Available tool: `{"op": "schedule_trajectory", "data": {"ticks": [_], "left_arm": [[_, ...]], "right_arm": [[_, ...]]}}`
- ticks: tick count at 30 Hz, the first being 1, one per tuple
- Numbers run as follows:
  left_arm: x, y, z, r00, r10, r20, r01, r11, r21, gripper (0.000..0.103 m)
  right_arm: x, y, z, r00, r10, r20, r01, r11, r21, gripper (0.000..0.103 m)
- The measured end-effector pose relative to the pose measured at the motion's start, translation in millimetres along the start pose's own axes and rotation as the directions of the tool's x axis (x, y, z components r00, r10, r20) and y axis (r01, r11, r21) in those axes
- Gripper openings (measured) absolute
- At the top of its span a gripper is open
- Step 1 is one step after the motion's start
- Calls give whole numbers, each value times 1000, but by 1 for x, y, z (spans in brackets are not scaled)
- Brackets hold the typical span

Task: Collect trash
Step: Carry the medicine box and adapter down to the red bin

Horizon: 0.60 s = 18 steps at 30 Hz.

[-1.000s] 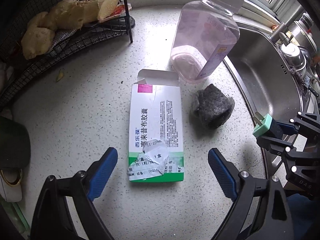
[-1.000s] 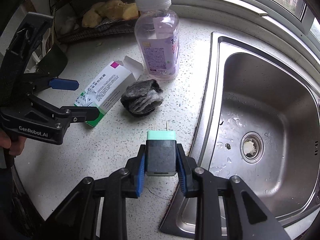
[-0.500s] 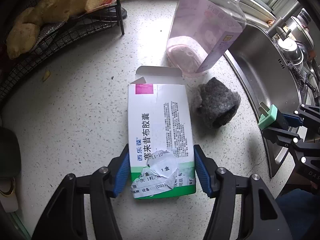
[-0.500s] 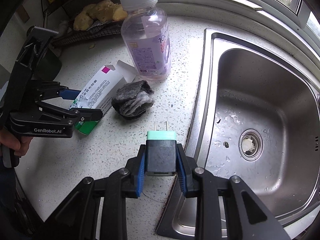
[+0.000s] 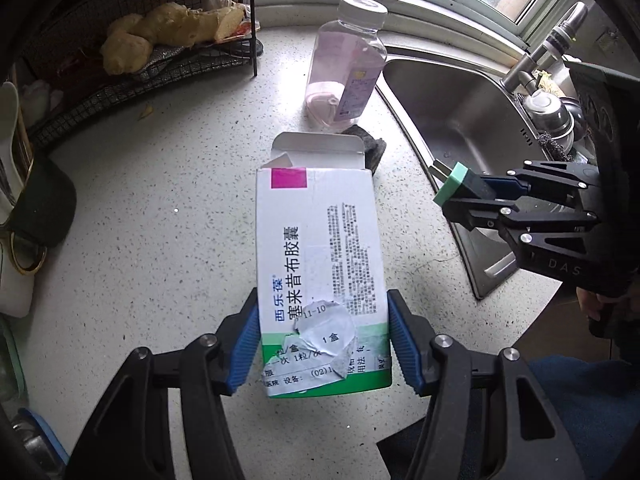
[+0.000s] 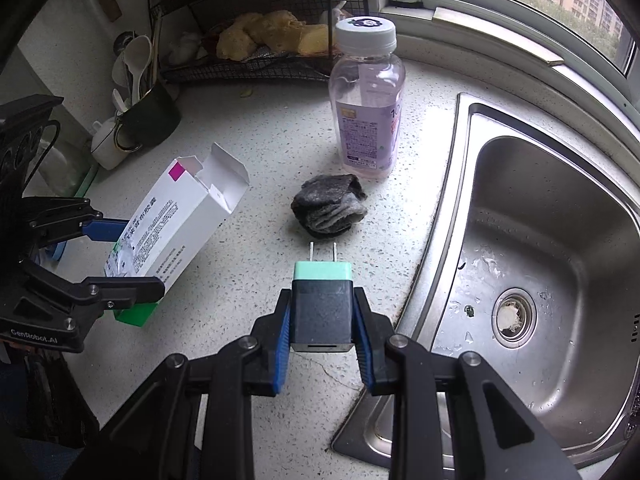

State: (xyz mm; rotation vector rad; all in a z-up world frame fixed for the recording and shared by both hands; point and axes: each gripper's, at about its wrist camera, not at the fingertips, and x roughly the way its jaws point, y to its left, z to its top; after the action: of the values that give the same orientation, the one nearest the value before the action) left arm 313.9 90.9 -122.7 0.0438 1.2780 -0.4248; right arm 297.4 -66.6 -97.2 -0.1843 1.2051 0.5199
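My left gripper is shut on a white and green medicine box with its end flap open, and holds it lifted off the speckled counter. From the right wrist view the medicine box tilts upward above the counter. My right gripper is shut on a black charger plug with a mint-green face and two prongs. A crumpled grey rag lies on the counter, and behind it stands a capped plastic bottle with pinkish liquid.
A steel sink fills the right side, with a tap behind it. A black wire rack holding ginger stands at the back left. A dark cup with spoons sits on the left.
The left gripper closed on the medicine box and lifted it off the counter. The right gripper stayed shut on the charger plug and hardly moved.
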Motion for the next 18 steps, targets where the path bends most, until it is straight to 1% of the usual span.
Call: {"op": "schedule_trajectory", "data": {"ticks": [2,5,8,13,18], "left_arm": [[-13,-10,-10,1000,15,20,-15,1000,-10,57],[-31,-21,-22,999,11,50,-9,999,-35,57],[-44,-36,-37,997,39,67,-36,998,-50,57],[-55,-60,-61,994,86,75,-79,993,-88,57],[-67,-87,-84,990,106,95,-92,986,-140,57]], "right_arm": [[-8,7,-2,1000,11,8,-11,1000,-24,26],[-21,16,-10,999,32,22,-30,998,-58,26],[-29,22,-18,998,49,29,-46,994,-104,26],[-47,30,-44,995,87,46,-79,984,-158,26],[-66,36,-68,990,123,64,-107,972,-211,26]]}}
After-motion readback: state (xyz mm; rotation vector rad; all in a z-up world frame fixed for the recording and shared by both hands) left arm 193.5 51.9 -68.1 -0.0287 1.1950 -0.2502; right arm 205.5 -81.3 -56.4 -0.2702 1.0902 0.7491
